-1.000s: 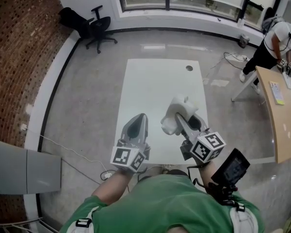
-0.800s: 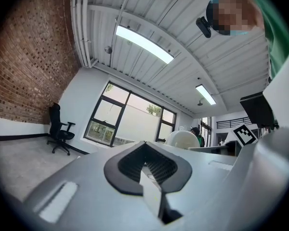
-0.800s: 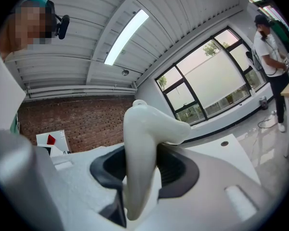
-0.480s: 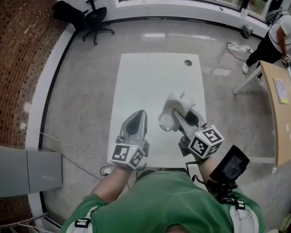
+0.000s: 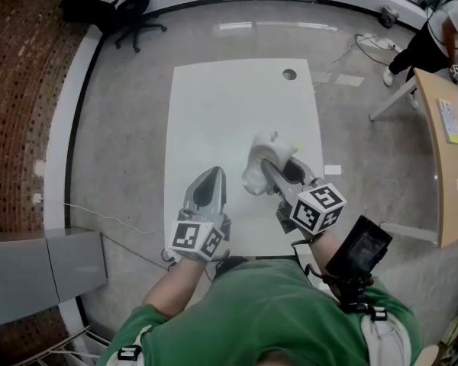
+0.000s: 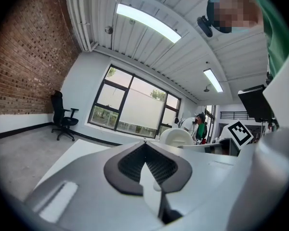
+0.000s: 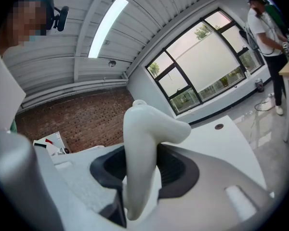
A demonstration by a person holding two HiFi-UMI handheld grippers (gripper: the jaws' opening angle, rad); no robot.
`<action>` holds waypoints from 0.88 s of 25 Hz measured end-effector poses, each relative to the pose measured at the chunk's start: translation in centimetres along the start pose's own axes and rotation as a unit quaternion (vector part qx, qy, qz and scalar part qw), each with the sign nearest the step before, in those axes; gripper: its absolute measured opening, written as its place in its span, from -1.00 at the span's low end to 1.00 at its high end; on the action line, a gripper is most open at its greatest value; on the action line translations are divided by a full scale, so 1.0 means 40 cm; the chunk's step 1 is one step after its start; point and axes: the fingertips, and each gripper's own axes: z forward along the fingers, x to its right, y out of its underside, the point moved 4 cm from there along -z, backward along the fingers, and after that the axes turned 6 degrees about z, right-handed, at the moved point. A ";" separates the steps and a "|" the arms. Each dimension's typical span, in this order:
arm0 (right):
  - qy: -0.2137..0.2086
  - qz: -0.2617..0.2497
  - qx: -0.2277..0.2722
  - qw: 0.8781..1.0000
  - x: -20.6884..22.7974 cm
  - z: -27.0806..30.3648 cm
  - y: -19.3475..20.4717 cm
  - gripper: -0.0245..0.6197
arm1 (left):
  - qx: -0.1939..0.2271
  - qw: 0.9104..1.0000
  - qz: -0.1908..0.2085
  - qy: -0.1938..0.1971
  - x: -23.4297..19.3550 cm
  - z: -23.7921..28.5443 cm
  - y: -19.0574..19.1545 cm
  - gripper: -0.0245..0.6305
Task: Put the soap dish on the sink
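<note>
Now both grippers hang a little lower over the near half of the white table [image 5: 214,105] than a second ago, and the windows have slid off the top of the head view. The left gripper [image 5: 211,175] has its jaws together, with nothing in them. The right gripper [image 5: 277,171] is clamped on the white soap dish [image 5: 259,165], held over the table. Its own view shows the dish pinched edge-on, where the head view gives only a pale lump. Farther off, the left gripper view catches the windows [image 6: 130,105].
</note>
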 end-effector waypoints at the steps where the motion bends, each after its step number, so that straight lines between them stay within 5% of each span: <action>1: 0.002 0.004 -0.004 1.000 0.009 0.005 0.008 -0.46 | -0.005 1.000 -0.001 0.000 -0.002 0.005 0.010 -0.91; 22: 0.055 0.077 -0.115 0.989 0.223 0.120 0.212 -0.46 | -0.120 0.991 -0.049 -0.006 -0.048 0.110 0.246 -0.91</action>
